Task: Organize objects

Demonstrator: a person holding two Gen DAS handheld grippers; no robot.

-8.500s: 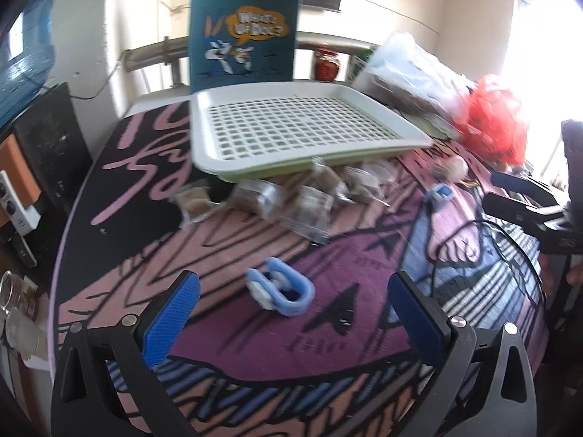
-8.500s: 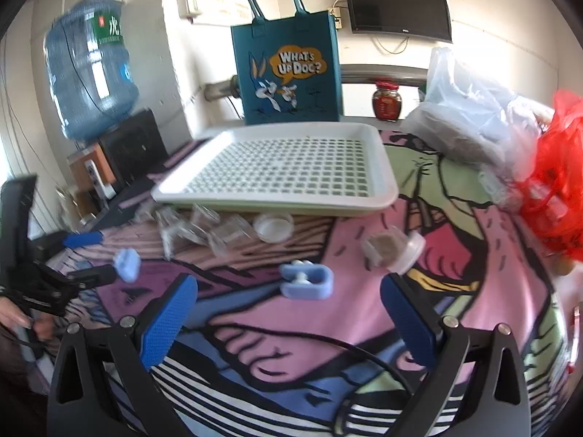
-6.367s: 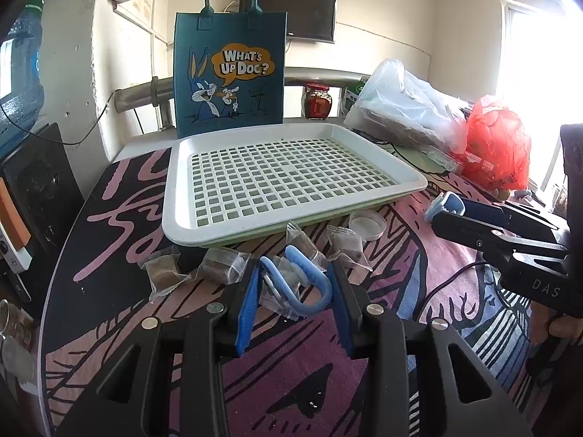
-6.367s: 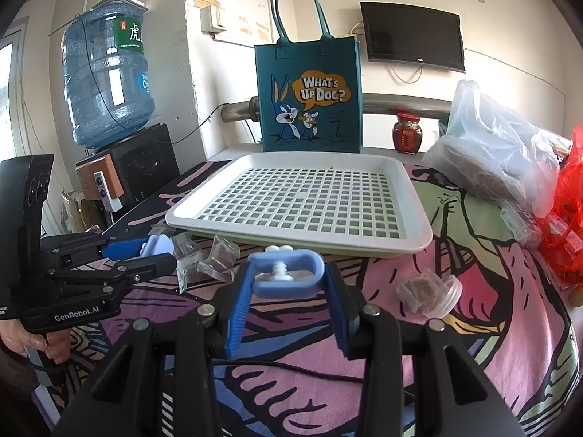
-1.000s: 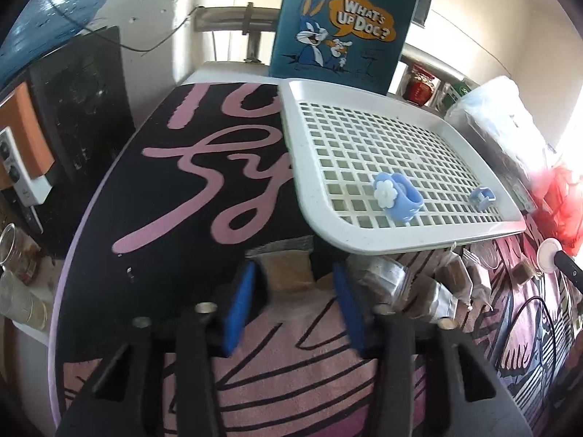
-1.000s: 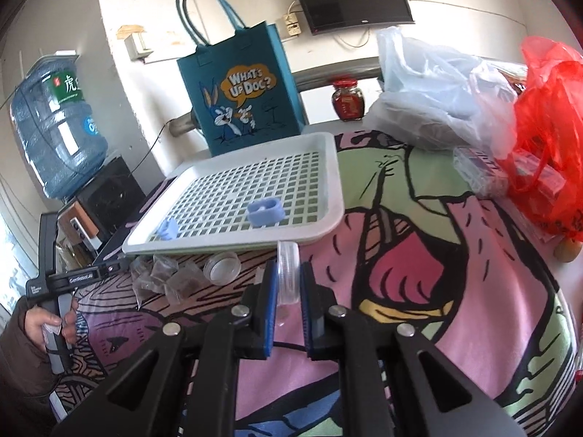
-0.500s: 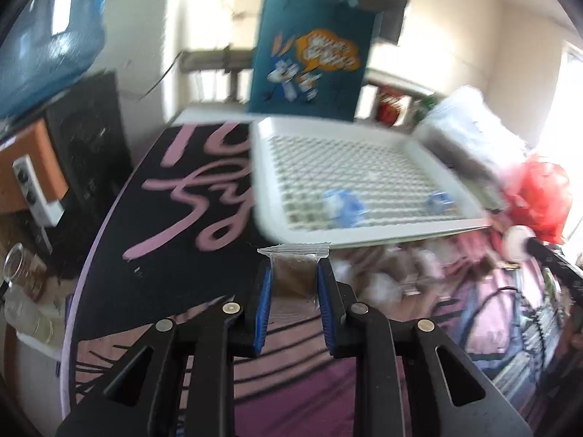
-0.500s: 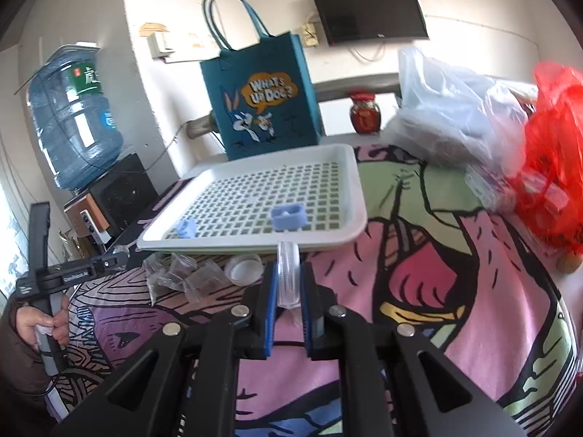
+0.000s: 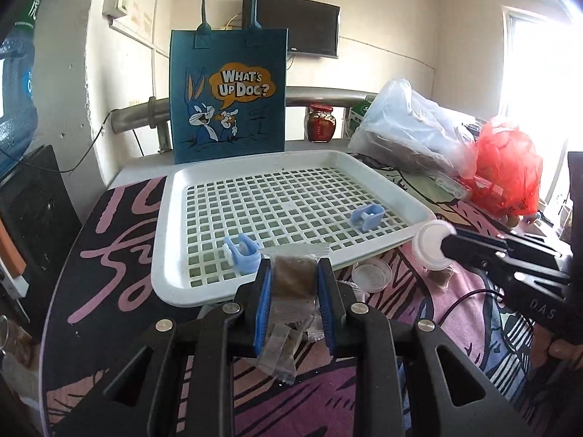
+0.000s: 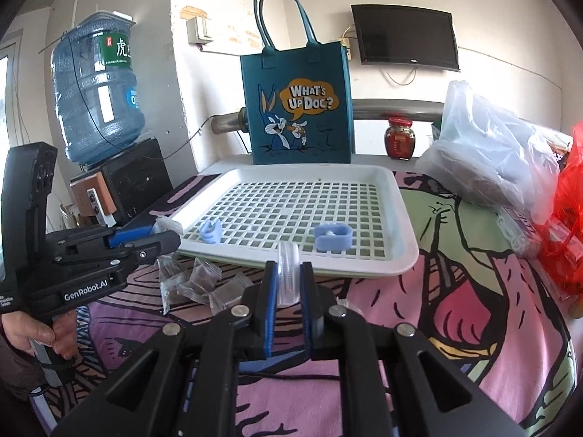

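Left wrist view has the left gripper (image 9: pixel 294 284) clamped on a small clear packet (image 9: pixel 293 279) with something brown inside, held up just in front of the near rim of the white tray (image 9: pixel 171 240). Two blue clips sit on the tray's grid already, one near the front left (image 9: pixel 242 253) and one further right (image 9: pixel 367 215). A little clear dish (image 9: pixel 371 275) lies on the colourful tablecloth (image 9: pixel 109 255) just past the tray's front edge.

Right wrist view shows the right gripper (image 10: pixel 288 284) squeezed tight on a clear round lid (image 10: pixel 288 273), held on edge between the blue pads, also right at the tray's near rim. A few more clear packets (image 10: pixel 198 284) are scattered on the cloth to the left of it, below the left gripper. A hand (image 10: pixel 34 331) grips that gripper's handle. Behind the tray stands a blue cartoon tote bag (image 10: pixel 297 109).
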